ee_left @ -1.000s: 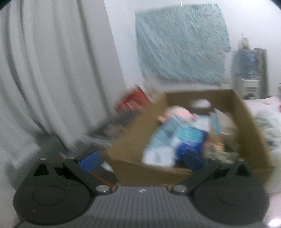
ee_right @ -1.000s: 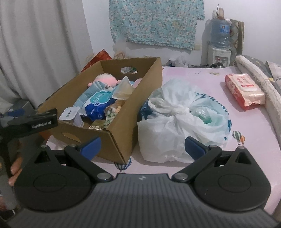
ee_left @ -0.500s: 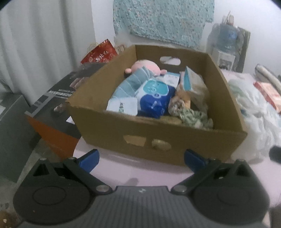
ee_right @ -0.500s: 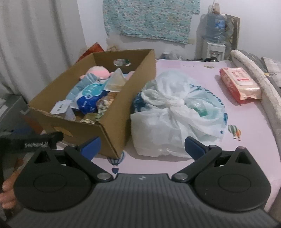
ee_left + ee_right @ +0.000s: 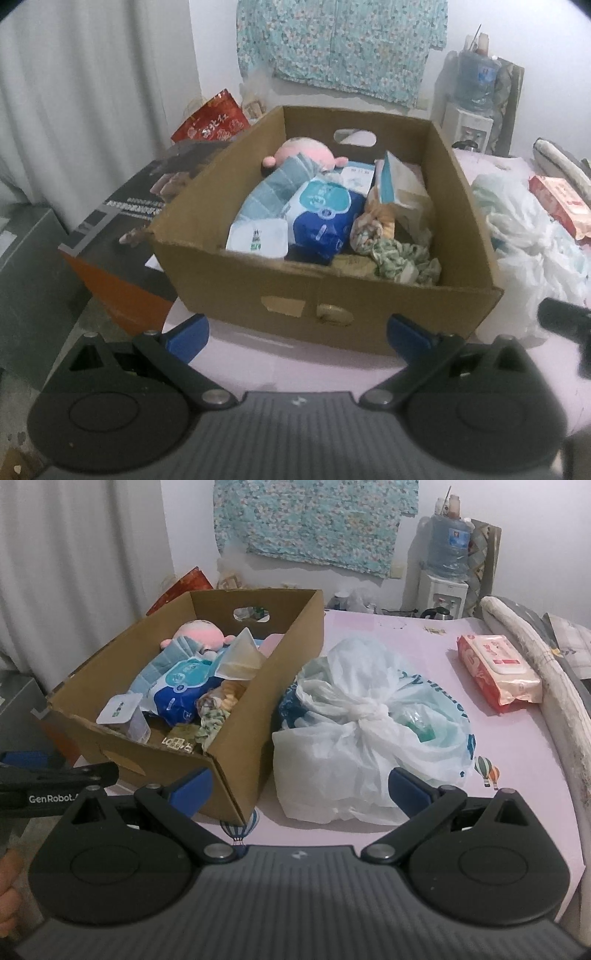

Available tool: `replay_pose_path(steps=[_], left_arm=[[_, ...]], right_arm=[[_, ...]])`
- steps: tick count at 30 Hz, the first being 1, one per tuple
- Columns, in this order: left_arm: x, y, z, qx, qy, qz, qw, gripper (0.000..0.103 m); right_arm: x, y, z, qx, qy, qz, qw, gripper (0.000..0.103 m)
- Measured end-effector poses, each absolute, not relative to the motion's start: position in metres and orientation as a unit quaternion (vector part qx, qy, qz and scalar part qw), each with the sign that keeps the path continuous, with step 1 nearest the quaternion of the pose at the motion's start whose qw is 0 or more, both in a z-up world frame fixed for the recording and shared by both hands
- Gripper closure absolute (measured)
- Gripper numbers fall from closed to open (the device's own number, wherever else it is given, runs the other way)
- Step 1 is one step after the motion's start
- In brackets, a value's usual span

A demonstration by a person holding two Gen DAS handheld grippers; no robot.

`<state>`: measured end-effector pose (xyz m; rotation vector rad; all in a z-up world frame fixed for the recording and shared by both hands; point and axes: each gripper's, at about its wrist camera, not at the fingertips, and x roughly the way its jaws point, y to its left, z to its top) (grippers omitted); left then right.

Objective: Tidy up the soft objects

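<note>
An open cardboard box [image 5: 369, 306] [image 5: 236, 746] stands on the pink bed sheet. It holds a pink plush toy [image 5: 301, 149] [image 5: 201, 631], a blue wipes pack [image 5: 321, 214] [image 5: 181, 690], a white tub [image 5: 257, 240], a paper bag [image 5: 399, 188] and knotted cloth pieces [image 5: 402, 256]. A tied white plastic bag [image 5: 365, 738] [image 5: 524, 229] lies right of the box. My left gripper [image 5: 297, 334] is open and empty in front of the box. My right gripper [image 5: 299, 788] is open and empty, before the box corner and the bag.
A red wipes pack [image 5: 496, 666] lies on the sheet at the right, by a rolled bolster [image 5: 535, 672]. A dark carton with an orange side [image 5: 122, 229] sits left of the box. A curtain [image 5: 92, 92], a red gift bag [image 5: 210, 122] and a water dispenser [image 5: 443, 572] stand behind.
My left gripper has swung from the curtain side to face the box squarely and closer. My right gripper has pulled back slightly. Both stayed open.
</note>
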<state>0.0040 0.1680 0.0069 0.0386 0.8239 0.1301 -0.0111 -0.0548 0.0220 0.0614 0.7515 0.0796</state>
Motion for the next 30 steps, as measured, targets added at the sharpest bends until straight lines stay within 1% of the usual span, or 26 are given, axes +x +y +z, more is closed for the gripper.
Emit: replay_pose_path(steps=[21, 30], left_arm=[[0.011, 0.156, 0.01, 0.038, 0.391, 0.04, 0.919, 0.0], [0.011, 0.151, 0.008, 0.043, 0.393, 0.032, 0.918, 0.0]], right_arm=[[-0.006, -0.049, 0.02, 0.006, 0.374, 0.014, 0.927, 0.001], [-0.006, -0.052, 0.019, 0.013, 0.38, 0.013, 0.925, 0.001]])
